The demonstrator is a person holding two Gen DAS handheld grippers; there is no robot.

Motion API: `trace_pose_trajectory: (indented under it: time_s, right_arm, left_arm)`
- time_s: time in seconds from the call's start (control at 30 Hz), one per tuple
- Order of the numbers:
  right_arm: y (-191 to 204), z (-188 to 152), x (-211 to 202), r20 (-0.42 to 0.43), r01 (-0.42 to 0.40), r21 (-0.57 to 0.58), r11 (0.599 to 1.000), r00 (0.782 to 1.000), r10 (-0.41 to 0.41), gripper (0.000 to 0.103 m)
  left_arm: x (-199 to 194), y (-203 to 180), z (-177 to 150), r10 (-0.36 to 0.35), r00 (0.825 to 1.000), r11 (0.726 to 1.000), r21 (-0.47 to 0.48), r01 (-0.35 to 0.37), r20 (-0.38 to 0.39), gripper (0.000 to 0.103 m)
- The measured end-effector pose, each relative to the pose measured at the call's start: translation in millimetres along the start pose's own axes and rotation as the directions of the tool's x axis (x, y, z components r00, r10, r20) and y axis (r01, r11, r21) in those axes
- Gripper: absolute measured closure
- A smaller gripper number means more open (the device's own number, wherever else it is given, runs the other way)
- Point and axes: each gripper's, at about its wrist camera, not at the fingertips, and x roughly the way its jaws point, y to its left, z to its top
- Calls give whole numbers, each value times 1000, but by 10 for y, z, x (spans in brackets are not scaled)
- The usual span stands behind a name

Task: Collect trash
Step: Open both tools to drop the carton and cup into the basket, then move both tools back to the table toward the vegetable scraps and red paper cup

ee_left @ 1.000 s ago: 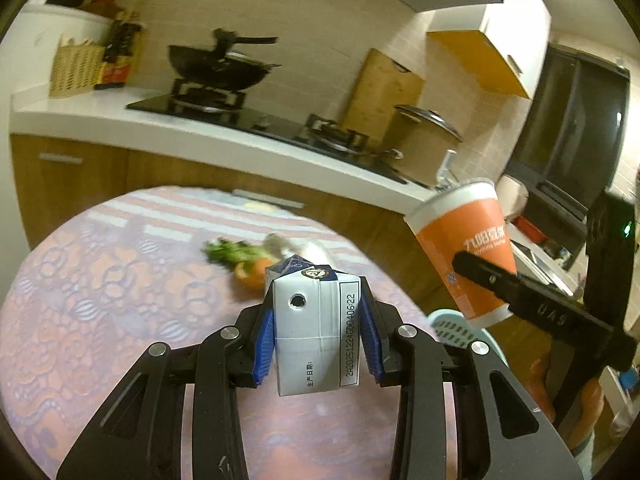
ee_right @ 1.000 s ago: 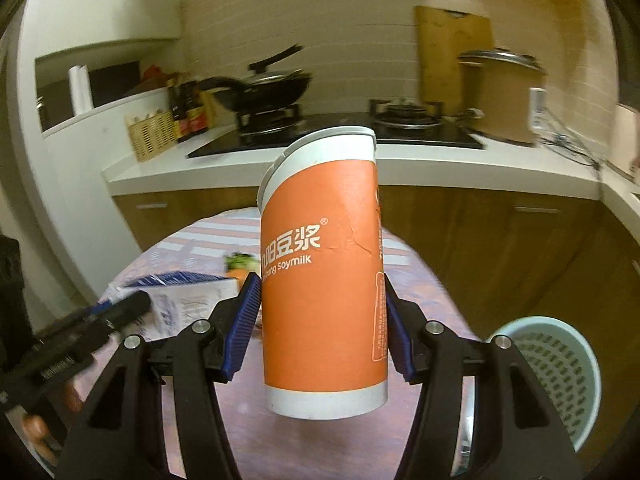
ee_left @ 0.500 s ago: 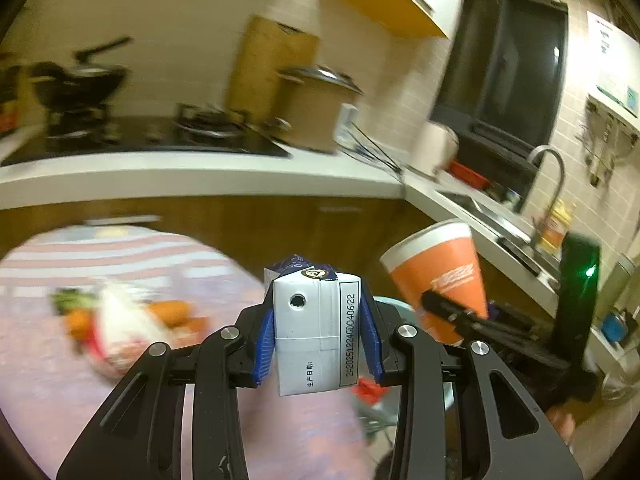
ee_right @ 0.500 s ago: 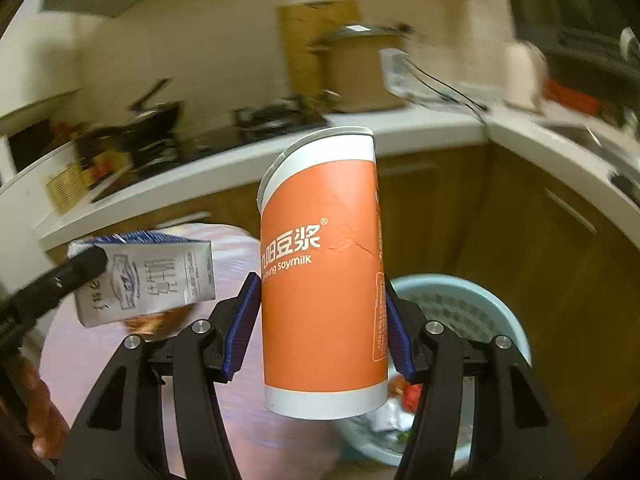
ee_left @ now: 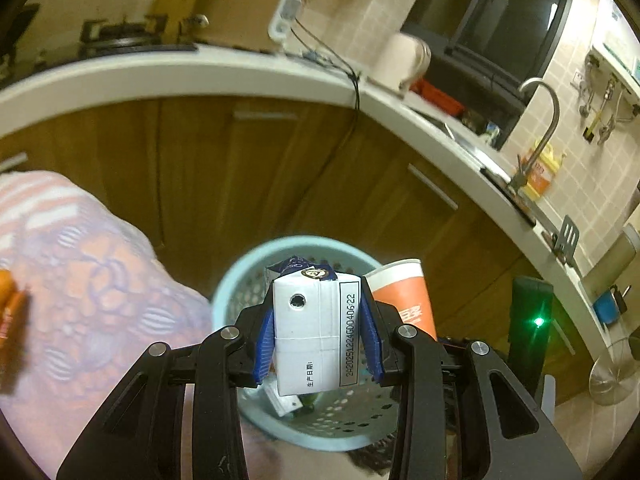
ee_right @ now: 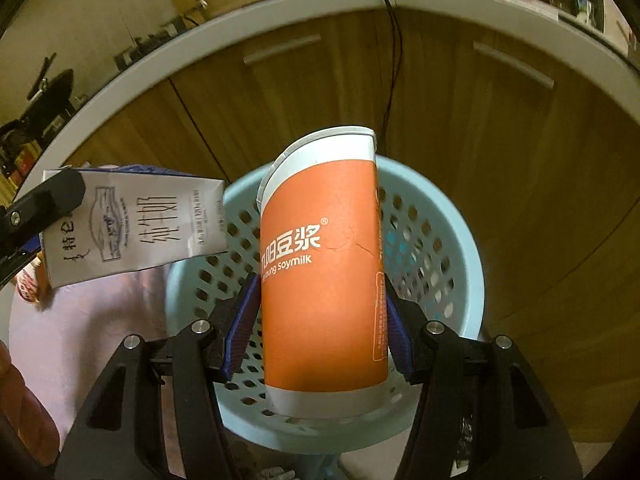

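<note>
My left gripper (ee_left: 318, 336) is shut on a white milk carton (ee_left: 316, 332) and holds it over the light blue trash basket (ee_left: 228, 284). My right gripper (ee_right: 320, 320) is shut on an orange soymilk cup (ee_right: 324, 276) and holds it upright over the same basket (ee_right: 460, 248). The carton also shows in the right wrist view (ee_right: 132, 224) at the left, over the basket's rim. The cup shows in the left wrist view (ee_left: 404, 292) to the right of the carton. Some trash lies in the basket's bottom.
The table with its pink lace cloth (ee_left: 80, 280) is at the left, with orange trash (ee_left: 10, 312) at its edge. Wooden cabinets (ee_right: 500, 160) and a white counter (ee_left: 240, 76) curve behind the basket. A sink tap (ee_left: 540, 120) is at the right.
Both grippers have swung right and tilted down from the table to over the basket, each with its item still held. The basket now fills the middle of both views.
</note>
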Motion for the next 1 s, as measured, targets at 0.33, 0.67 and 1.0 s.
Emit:
trace_pose_trajectory:
  time_s: [0.33, 0.67, 1.0]
  right_arm:
    - [-100, 12, 132, -47, 8, 34, 999, 999, -6, 41]
    - [162, 102, -223, 50, -39, -21, 999, 998, 40, 41]
    - [1002, 155, -562, 123, -139, -167, 976, 979, 161, 52]
  left_arm:
    - [128, 33, -85, 24, 999, 1000, 11, -24, -37, 43]
    - [-416, 281, -41, 56, 997, 998, -34, -54, 62, 43]
    - [-1217, 683, -99, 149, 973, 986, -99, -133, 177, 46]
